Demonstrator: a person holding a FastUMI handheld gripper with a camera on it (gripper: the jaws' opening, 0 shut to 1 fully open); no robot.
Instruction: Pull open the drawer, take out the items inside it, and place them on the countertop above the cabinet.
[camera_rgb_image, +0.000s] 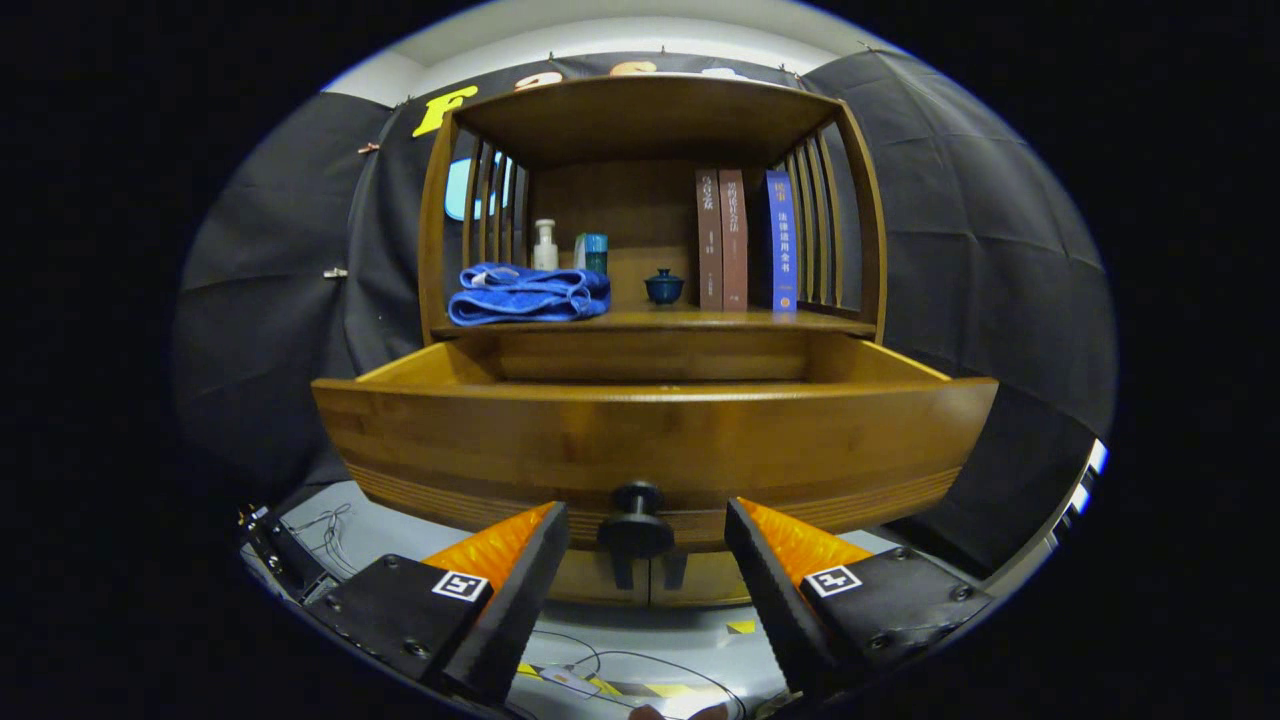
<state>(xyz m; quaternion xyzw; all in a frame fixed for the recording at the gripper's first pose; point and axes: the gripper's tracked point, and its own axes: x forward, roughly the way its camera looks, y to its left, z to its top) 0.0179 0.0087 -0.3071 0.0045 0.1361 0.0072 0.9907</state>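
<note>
Gripper view: the gripper (647, 540) is spread wide, holding nothing. The drawer knob (637, 527) sits between the two fingers (520, 580), centred in the gap, touching neither.

The drawer (650, 440) is pulled out toward the camera, its front panel running crosswise just ahead of the fingertips and above them. Its long axis lies side to side, at right angles to the fingers. Behind the front panel the two side walls and the back wall show, but the camera sits too low to see the drawer floor, so I cannot tell what items are inside or where they lie.

Judgement: the pull step looks done. The next move calls for lifting the gripper up and over the front edge, then down into the drawer.

Beyond and above the drawer is the cabinet's worktop (690, 320), the drop-off surface, inside an open wooden frame with slatted sides. Already on it:
- a folded blue towel (528, 295) at the left
- a white bottle (544, 246) and a teal container (594, 252) behind the towel
- a small dark lidded cup (664, 287) near the middle
- three upright books (745, 240) at the right

The bare worktop between cup and towel, and in front of the books, looks like the free room for placing.

Below the drawer, a lower cabinet door (600, 580) with dark handles shows between the fingers.
</note>
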